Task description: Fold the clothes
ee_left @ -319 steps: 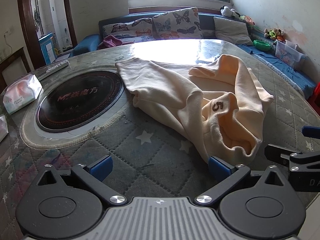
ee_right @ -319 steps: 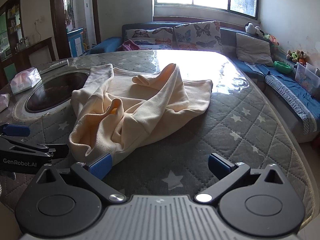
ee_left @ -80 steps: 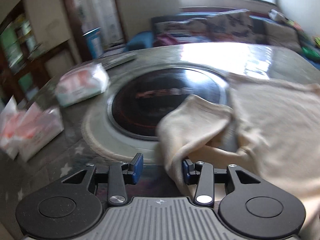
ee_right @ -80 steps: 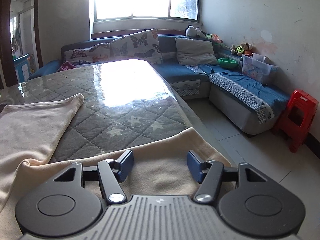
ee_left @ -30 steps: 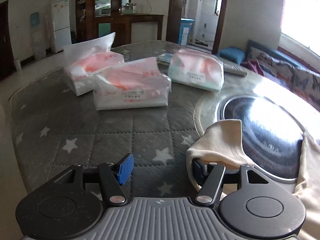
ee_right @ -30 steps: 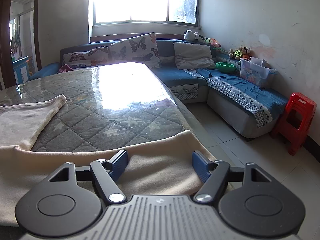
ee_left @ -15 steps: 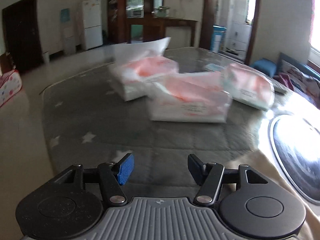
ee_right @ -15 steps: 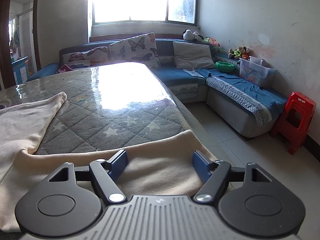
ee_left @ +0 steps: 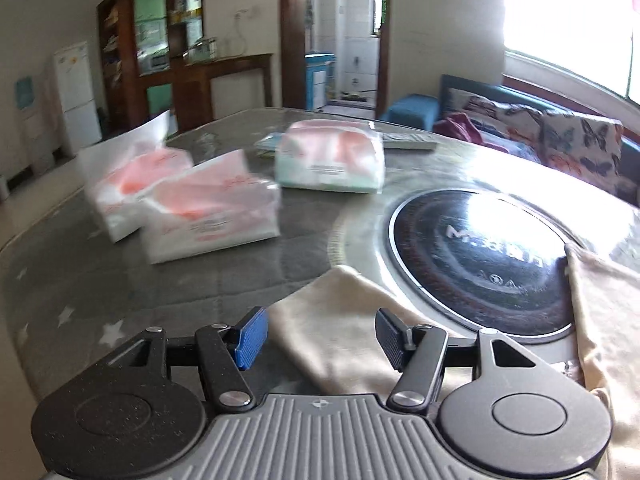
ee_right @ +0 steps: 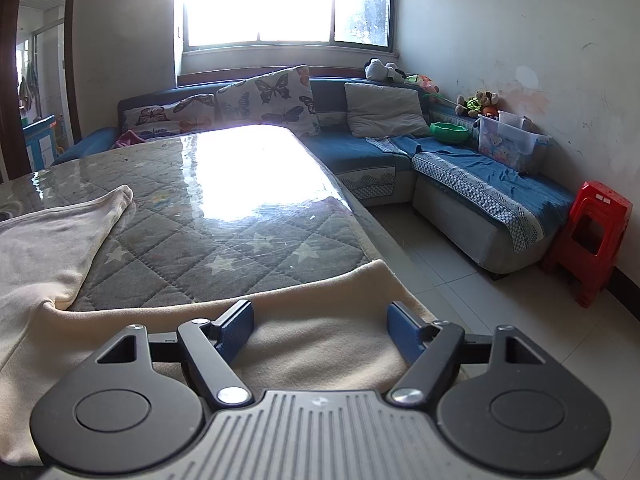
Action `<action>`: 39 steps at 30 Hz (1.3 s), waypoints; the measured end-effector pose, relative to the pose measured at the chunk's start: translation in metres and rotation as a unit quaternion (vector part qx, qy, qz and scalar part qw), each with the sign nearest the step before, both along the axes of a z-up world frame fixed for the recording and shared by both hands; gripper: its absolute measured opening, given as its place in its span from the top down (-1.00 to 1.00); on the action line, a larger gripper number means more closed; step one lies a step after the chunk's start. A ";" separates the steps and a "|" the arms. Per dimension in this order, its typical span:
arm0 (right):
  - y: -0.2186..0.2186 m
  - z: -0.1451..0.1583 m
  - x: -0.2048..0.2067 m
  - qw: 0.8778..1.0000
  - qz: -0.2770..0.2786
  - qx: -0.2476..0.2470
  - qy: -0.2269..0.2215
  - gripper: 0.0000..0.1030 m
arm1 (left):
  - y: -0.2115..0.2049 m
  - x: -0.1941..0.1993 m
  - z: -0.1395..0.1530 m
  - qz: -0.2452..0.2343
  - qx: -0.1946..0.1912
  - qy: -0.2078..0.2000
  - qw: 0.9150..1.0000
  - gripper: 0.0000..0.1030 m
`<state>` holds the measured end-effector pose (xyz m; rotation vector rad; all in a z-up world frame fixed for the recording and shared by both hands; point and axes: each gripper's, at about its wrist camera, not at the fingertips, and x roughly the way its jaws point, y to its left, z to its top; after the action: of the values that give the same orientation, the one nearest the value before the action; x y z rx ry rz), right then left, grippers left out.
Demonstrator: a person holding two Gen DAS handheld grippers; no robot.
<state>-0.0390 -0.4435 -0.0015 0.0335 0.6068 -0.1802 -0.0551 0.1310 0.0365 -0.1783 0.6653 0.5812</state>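
Observation:
A cream sweatshirt lies spread on the quilted table. In the left wrist view one sleeve end [ee_left: 340, 312] lies flat between my open fingers, and the body [ee_left: 604, 320] runs off to the right. My left gripper [ee_left: 318, 338] is open and hovers over that sleeve, holding nothing. In the right wrist view the other sleeve [ee_right: 320, 320] lies near the table's right edge under my right gripper [ee_right: 320, 326], which is open and empty. More of the sweatshirt [ee_right: 52, 240] spreads to the left.
Three tissue packs [ee_left: 212, 216] [ee_left: 132, 180] [ee_left: 332, 156] sit on the table beyond the left gripper. A round black hotplate [ee_left: 480, 252] is set in the table [ee_right: 224, 240]. A blue sofa [ee_right: 460, 176] and red stool [ee_right: 592, 240] stand right of the table edge.
My left gripper let go of the sleeve, swung away toward the tissue packs, and has come back over the sleeve end. The right gripper has stayed open over the other sleeve.

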 end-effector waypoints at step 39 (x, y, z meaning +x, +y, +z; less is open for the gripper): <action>0.028 0.029 -0.008 0.997 0.080 -0.006 0.004 -0.51 | -0.087 -0.004 0.017 -0.281 -0.012 -0.013 0.959 -0.20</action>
<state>-0.0470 -0.4150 0.0276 -0.0282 0.6125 -0.0294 -0.0592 0.0440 0.0536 -0.0131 0.6602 0.0231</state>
